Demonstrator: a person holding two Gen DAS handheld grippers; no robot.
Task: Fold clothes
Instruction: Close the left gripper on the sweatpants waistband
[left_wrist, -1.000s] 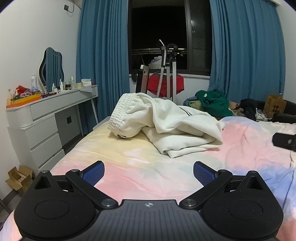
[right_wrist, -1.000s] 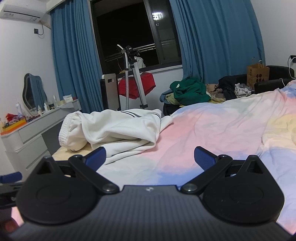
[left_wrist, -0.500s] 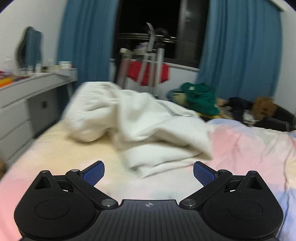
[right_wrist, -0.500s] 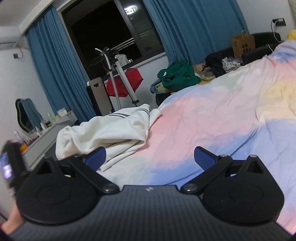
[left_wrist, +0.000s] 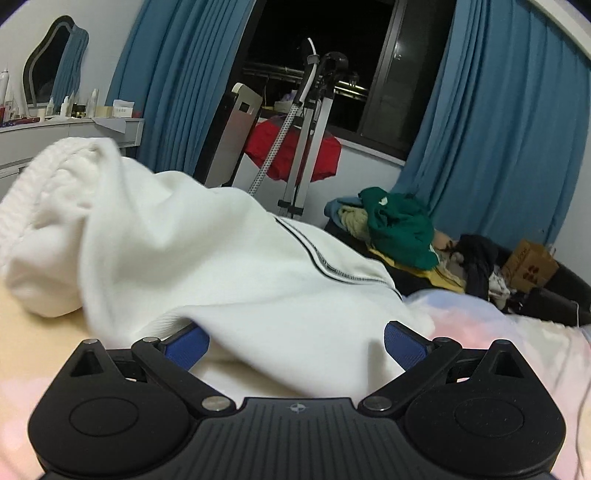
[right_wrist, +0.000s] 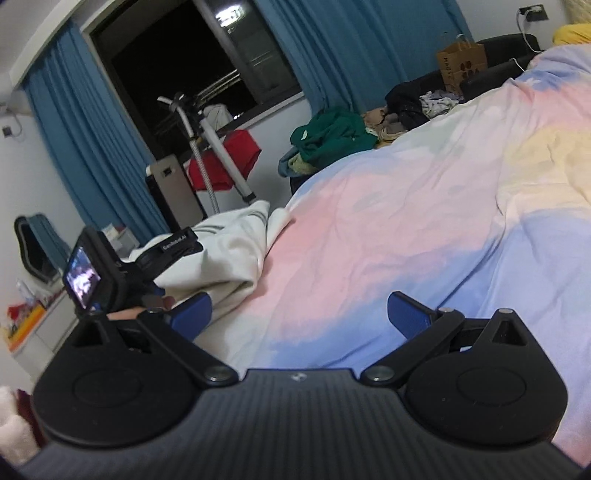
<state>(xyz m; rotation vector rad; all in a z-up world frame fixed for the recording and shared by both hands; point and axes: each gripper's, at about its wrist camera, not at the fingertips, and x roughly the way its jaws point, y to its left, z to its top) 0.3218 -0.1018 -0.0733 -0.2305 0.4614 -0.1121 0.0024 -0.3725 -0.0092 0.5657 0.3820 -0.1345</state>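
We've closed in on the white garment (left_wrist: 229, 266) bunched on the bed (right_wrist: 406, 236): left gripper (left_wrist: 293, 341) jaws wide, straddling its hem; right gripper (right_wrist: 299, 314) wide, beside it, empty.

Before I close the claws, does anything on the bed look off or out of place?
The white garment lies in a crumpled heap on the pastel bedsheet, not spread flat. Its near edge drapes between the fingers of the open left claw. The right claw is open over bare sheet. Nothing looks spilled or damaged.
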